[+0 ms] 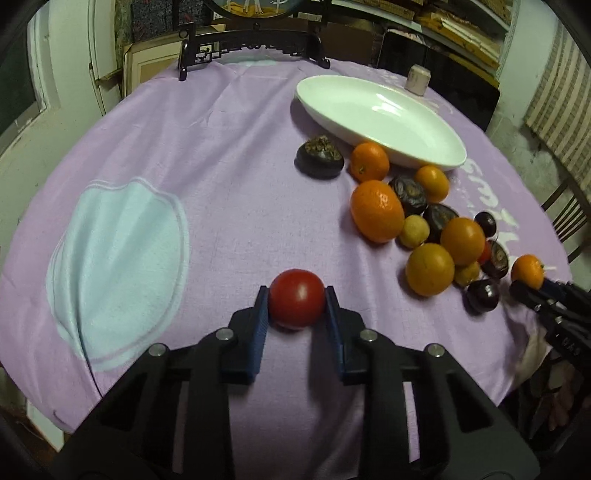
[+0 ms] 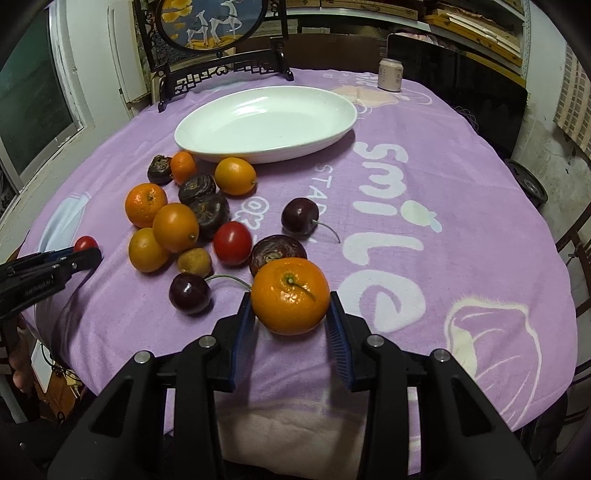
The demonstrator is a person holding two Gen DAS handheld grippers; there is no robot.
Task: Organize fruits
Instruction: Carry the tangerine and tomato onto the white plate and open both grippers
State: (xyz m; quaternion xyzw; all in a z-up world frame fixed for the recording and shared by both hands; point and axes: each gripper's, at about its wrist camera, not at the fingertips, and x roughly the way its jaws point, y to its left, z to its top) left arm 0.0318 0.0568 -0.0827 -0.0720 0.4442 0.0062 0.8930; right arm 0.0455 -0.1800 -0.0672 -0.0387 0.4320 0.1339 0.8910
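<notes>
My left gripper (image 1: 296, 295) is shut on a red tomato (image 1: 296, 298) above the purple cloth, left of the fruit pile. My right gripper (image 2: 291, 301) is shut on an orange tangerine (image 2: 290, 295) near the table's front edge. A white oval dish (image 2: 266, 123) stands empty at the back; it also shows in the left wrist view (image 1: 380, 122). Between dish and grippers lies a pile of oranges (image 2: 175, 227), dark water chestnuts (image 2: 209, 214), cherries (image 2: 300, 216), another tomato (image 2: 232, 243) and a small yellow fruit (image 2: 194, 261). The left gripper shows in the right wrist view (image 2: 86, 251).
A purple cloth (image 2: 461, 177) with white lettering covers the round table. A dark wooden stand with a round picture (image 2: 212, 22) stands at the back edge. A small pale jar (image 2: 389, 75) sits at the back right. Chairs stand to the right.
</notes>
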